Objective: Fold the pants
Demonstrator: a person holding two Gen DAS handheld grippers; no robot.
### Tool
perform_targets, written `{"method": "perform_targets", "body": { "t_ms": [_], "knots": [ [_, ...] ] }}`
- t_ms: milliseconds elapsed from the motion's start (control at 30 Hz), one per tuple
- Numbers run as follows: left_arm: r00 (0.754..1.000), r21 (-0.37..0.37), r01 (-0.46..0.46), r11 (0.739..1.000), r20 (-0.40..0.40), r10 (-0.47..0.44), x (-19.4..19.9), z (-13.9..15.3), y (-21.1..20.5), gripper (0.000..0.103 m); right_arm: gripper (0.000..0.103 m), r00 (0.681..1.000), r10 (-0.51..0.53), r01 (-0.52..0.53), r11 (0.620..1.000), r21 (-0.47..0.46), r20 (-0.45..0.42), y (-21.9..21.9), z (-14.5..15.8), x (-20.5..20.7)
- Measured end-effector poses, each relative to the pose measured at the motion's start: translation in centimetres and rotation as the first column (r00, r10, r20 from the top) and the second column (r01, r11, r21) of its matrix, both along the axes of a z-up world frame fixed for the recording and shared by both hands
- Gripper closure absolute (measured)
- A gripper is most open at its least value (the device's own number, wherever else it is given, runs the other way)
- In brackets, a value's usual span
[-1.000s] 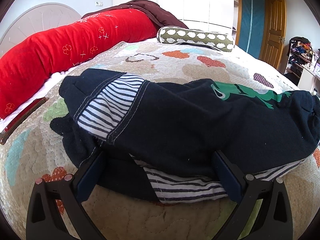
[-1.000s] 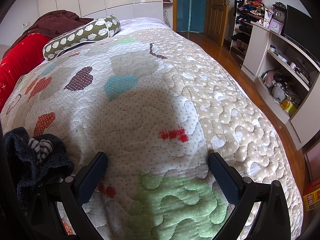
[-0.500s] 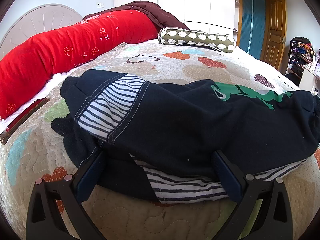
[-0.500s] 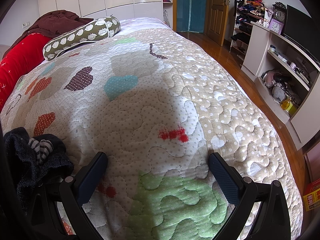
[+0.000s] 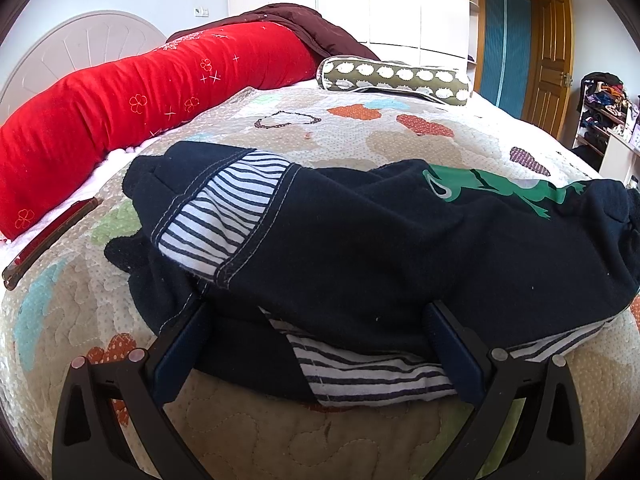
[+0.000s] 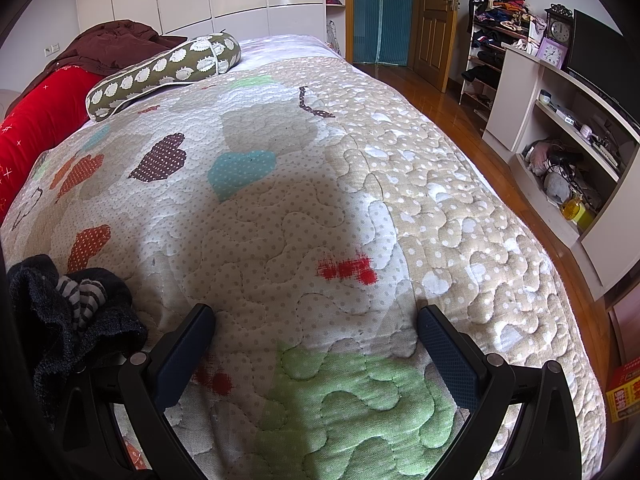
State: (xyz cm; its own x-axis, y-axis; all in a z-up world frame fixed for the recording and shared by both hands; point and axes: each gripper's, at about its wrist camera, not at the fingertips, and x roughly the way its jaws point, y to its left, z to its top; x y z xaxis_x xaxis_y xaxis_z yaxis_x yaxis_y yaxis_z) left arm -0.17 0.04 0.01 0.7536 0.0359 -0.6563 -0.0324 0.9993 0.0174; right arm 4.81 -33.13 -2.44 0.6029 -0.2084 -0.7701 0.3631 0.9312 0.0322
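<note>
Dark navy pants (image 5: 360,248) with striped white lining and a green print lie bunched on the quilted bed (image 5: 280,432), filling the middle of the left wrist view. My left gripper (image 5: 318,320) is open, its fingers wide apart at the near edge of the pants, with the fabric's edge lying between them. My right gripper (image 6: 316,324) is open and empty over bare quilt (image 6: 320,240). One end of the pants (image 6: 68,312) shows at the left edge of the right wrist view, beside the left finger (image 6: 184,352).
A long red bolster (image 5: 120,108) and a dark red blanket (image 5: 304,28) lie along the headboard side. A green patterned bolster (image 5: 396,80) lies at the far end. A slim red object (image 5: 48,240) rests near the red bolster. Shelving (image 6: 560,128) stands past the bed's right edge.
The left wrist view has shifted very slightly; the pants and both grippers stand as before.
</note>
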Motion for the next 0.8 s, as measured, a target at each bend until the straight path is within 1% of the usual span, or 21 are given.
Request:
{"method": "perform_targets", "body": {
  "t_ms": [800],
  "knots": [
    [1.0,0.01,-0.006,1.0,0.003,0.006,-0.4,-0.16,-0.19,0.0,0.0,1.0,0.0,0.0,1.0,-0.003,-0.002,0.16,0.03,-0.02]
  ]
}}
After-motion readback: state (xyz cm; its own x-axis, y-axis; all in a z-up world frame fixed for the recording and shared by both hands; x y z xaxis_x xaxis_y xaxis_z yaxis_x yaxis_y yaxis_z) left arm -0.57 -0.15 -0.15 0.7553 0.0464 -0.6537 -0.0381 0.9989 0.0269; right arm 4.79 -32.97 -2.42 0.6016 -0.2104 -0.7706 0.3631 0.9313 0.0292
